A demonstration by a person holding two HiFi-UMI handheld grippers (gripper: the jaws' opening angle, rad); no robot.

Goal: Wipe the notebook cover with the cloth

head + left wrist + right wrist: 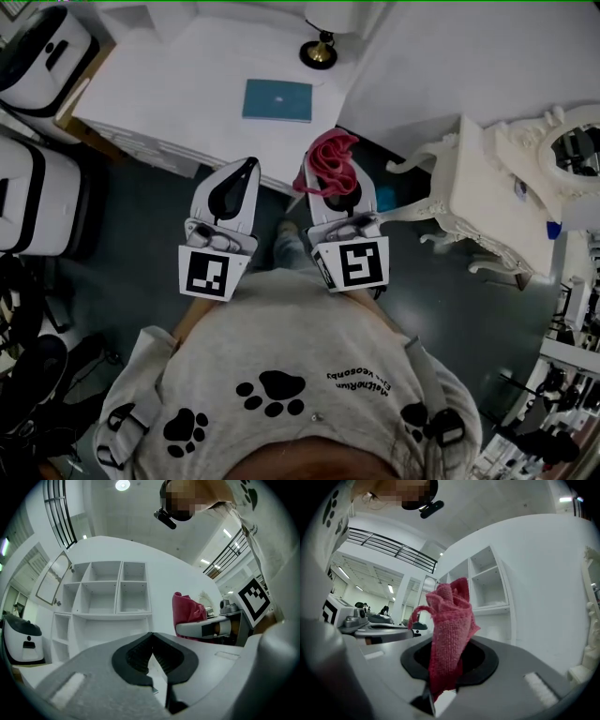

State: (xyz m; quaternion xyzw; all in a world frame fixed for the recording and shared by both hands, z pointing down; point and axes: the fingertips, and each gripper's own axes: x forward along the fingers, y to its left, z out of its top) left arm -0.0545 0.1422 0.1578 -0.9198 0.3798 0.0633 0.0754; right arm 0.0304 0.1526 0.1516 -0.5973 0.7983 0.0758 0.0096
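Note:
A teal notebook (277, 100) lies flat on the white table (169, 103) ahead of me. My right gripper (330, 180) is shut on a crumpled red cloth (328, 161), which sticks up from its jaws, and the cloth (449, 634) fills the middle of the right gripper view. My left gripper (236, 178) is shut with nothing in it; its tips (151, 637) meet. Both grippers are held side by side near my chest, short of the table's near edge. From the left gripper view the cloth (186, 611) shows to the right.
A black and gold lamp base (319, 52) stands on the table behind the notebook. An ornate white side table (492, 192) stands to the right. White and black cases (37, 56) are at the left. White cubby shelves (110, 592) line the wall.

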